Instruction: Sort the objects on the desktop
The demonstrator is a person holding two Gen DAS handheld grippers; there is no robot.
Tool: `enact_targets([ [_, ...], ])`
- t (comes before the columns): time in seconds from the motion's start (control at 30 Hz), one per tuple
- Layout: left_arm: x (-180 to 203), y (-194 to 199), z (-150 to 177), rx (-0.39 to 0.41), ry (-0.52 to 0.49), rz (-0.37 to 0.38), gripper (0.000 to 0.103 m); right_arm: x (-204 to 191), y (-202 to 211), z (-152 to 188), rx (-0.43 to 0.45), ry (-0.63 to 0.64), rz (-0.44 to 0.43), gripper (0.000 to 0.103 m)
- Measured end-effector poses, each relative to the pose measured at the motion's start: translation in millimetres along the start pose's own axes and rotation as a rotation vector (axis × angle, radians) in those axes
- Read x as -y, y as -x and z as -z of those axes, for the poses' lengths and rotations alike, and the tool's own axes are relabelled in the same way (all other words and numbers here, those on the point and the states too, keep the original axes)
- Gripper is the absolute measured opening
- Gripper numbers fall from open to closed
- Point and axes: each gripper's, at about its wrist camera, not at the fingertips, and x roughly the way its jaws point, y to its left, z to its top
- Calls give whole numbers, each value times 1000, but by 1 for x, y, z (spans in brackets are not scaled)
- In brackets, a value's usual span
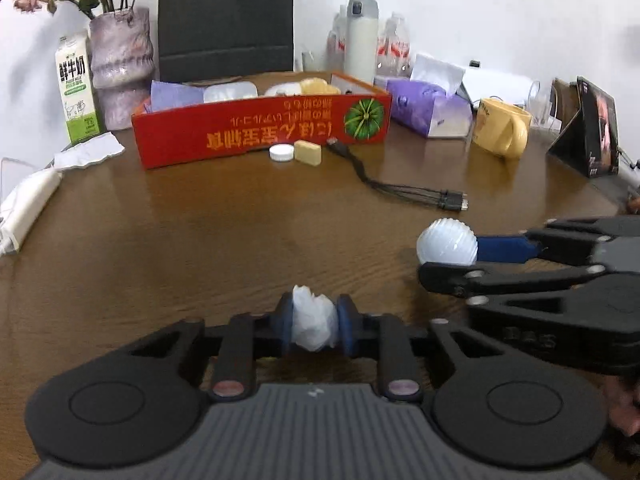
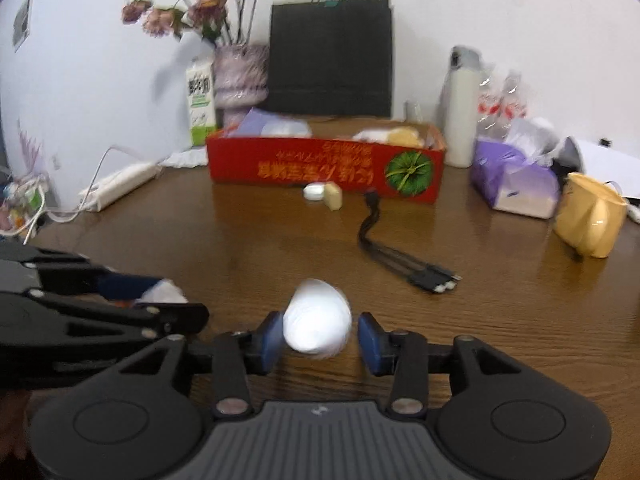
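Ahead, cable [image 1: 400,184] lies before box [image 1: 260,132]; left tongs [image 1: 314,320] clench tissue [image 1: 314,320], right tongs [image 2: 316,338] released.

vase of dried flowers [image 1: 120,68] | black paper bag [image 2: 331,56] behind | white wall [image 1: 500,8] | wooden table [image 1: 200,240]

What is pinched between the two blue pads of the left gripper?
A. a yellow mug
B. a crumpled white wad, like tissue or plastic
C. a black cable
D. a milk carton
B: in the left wrist view, the left gripper has its pads pressed on both sides of a crumpled white wad, while the mug, cable and milk carton sit farther back on the table.
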Motion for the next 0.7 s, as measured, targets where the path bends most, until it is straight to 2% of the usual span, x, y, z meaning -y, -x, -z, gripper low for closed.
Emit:
enact_targets([
  [0.07, 0, 5, 0, 7, 13, 28, 21, -1, -9, -3, -20, -4, 6, 39],
  [0.1, 1, 10, 0, 22, 14, 24, 20, -1, -13, -5, -31, -10, 8, 30],
  [0.23, -1, 34, -1, 96, 39, 12, 20, -3, -12, -7, -10, -24, -19, 30],
  [0.4, -4, 56, 11, 129, 41, 59, 20, -8, 17, 0, 36, -26, -39, 30],
  [0.47, -6, 67, 17, 134, 16, 41, 20, -10, 30, 6, 41, -31, -49, 26],
  [0.5, -9, 76, 21, 146, -1, 28, 20, -12, 35, 9, 42, -28, -52, 15],
  [0.63, -47, 120, 34, 201, -37, -10, 21, -20, 54, 18, 63, -15, -52, 14],
  [0.7, -71, 142, 42, 228, -78, -65, 20, -25, 61, 19, 86, -3, -45, 14],
])
